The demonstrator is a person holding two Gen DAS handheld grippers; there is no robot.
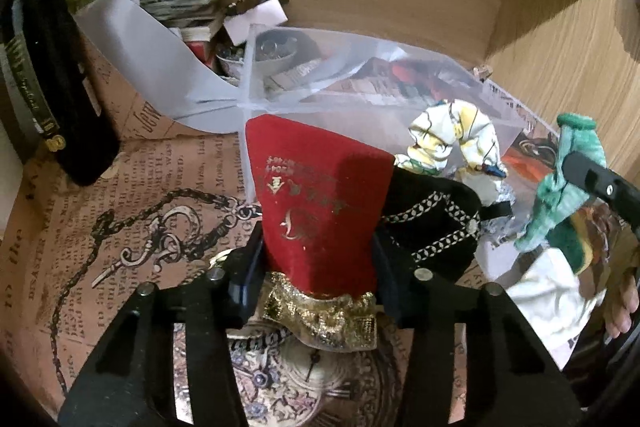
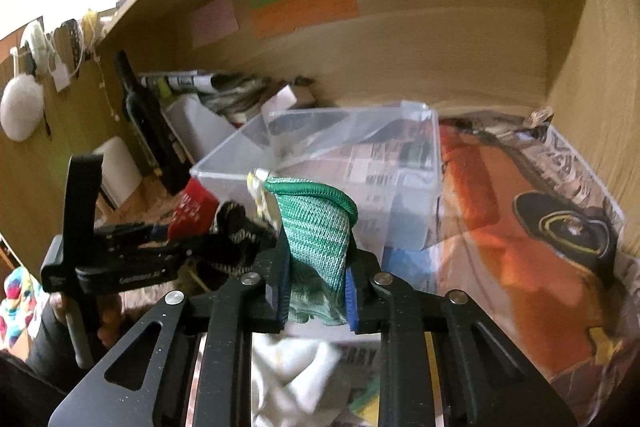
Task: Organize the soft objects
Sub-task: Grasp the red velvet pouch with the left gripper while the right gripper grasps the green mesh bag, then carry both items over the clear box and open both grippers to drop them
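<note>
My left gripper (image 1: 318, 283) is shut on a red velvet pouch (image 1: 316, 203) with gold print and a gold trim, held just above the desk. A black pouch with a silver chain pattern (image 1: 436, 223) lies right beside it. My right gripper (image 2: 316, 291) is shut on a green knit glove (image 2: 316, 227), which also shows at the right of the left wrist view (image 1: 560, 195). A clear plastic box (image 2: 320, 155) stands just behind both held items. A white and yellow patterned cloth (image 1: 456, 139) sits at the box's front wall.
A white cloth (image 2: 292, 375) lies under the right gripper. A dark bottle (image 1: 44, 75) stands at the left beside a white bin (image 1: 132, 39) with papers. The desk has a printed paper cover (image 1: 100, 227). Wooden walls (image 2: 420, 39) close the back and right.
</note>
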